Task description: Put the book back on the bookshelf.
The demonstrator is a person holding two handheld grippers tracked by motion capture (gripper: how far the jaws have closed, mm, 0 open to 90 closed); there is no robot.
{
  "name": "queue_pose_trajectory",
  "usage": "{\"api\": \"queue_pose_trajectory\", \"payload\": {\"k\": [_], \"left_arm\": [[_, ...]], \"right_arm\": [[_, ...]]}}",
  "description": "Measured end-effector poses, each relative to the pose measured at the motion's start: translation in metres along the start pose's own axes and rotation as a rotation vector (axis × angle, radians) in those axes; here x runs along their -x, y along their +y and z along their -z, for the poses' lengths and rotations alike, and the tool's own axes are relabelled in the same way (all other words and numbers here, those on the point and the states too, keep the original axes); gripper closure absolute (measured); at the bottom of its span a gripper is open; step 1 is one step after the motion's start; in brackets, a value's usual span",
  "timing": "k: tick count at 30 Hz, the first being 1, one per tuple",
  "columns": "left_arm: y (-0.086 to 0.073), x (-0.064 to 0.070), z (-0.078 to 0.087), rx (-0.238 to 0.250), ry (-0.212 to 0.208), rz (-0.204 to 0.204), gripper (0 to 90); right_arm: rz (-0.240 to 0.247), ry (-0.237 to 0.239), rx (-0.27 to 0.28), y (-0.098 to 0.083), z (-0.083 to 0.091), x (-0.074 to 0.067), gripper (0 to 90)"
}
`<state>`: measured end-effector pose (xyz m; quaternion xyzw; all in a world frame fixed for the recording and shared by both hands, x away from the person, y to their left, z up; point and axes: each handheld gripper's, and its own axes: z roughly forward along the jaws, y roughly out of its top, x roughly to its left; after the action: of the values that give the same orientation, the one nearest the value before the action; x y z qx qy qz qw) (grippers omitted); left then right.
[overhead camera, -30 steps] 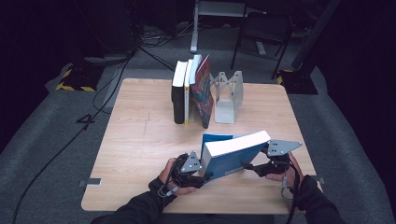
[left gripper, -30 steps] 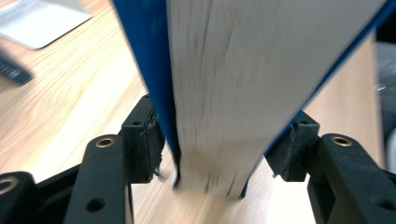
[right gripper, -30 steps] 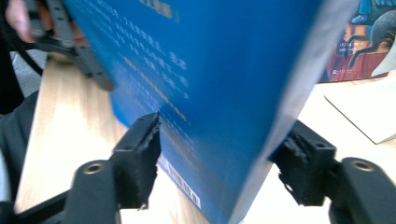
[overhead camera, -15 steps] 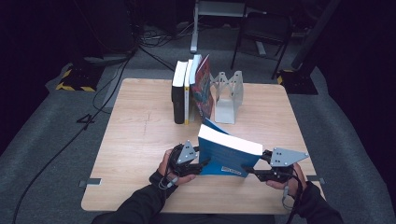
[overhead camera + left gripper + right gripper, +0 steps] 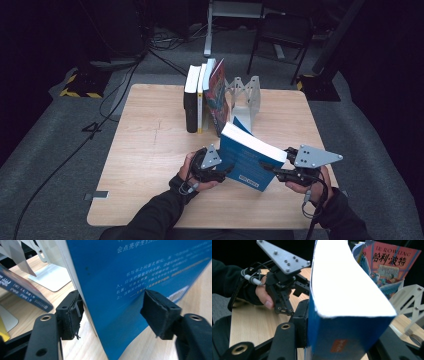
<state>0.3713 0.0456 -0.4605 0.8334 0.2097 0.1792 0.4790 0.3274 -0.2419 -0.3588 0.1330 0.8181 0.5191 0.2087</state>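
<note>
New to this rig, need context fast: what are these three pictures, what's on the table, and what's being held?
No robot arm here: a person holds a handheld claw in each hand. The high view looks down on the wooden table; the other two pictures come from cameras riding on each claw, looking along its black jaws. On the table, a row of upright books stands beside a white metal bookend. Between the hands is a blue book, tilted up off the table. The right claw grips one end. The left claw straddles the other; its jaws have just been opening, one pad near the cover.
</note>
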Motion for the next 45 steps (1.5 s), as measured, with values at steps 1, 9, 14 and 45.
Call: {"api": "queue_pose_trajectory", "payload": {"k": [1, 9, 14, 45], "left_arm": [[0.002, -0.001, -0.003, -0.003, -0.010, 0.003, 33.3], [0.010, -0.002, -0.019, -0.024, -0.002, -0.043, 25.2], [0.014, -0.002, -0.024, -0.029, 0.004, -0.054, 25.0], [-0.041, -0.007, 0.037, -0.231, -0.141, 0.022, 18.4]], "right_arm": [[0.000, 0.000, 0.000, 0.000, 0.000, 0.000, 58.0], [-0.063, -0.001, -0.082, 0.020, 0.007, 0.006, 46.5], [-0.076, -0.073, -0.191, 0.031, 0.000, 0.010, 46.5], [-0.116, -0.087, -0.250, 0.037, -0.013, 0.011, 58.3]]}}
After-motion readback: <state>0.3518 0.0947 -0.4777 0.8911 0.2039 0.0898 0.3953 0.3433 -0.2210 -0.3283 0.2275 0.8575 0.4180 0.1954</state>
